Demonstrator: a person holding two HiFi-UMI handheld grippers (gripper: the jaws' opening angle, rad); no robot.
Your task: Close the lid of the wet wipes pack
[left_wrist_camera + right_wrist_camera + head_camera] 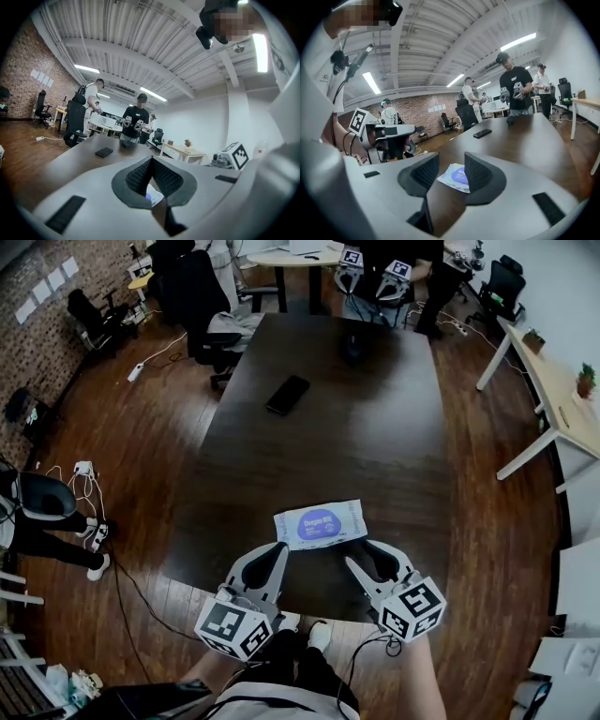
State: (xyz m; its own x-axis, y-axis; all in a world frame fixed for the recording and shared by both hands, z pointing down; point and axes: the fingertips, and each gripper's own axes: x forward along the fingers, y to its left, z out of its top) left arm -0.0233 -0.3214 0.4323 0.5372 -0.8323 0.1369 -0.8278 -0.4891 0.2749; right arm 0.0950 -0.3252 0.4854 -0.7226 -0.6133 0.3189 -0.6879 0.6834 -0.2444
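Observation:
The wet wipes pack, white with a purple oval lid patch, lies flat on the dark table near its front edge. Both grippers hang just in front of it, lifted off the table, and neither touches it. My left gripper is shut, its ribbed pads meeting at the tips with nothing held; a sliver of the pack shows beneath them. My right gripper is open, and through its gap the pack lies beyond the jaws. The lid looks flat.
A black phone lies at mid table and a small dark object near the far end. A person with grippers stands beyond the table. Office chairs stand at the back left, a white desk at the right.

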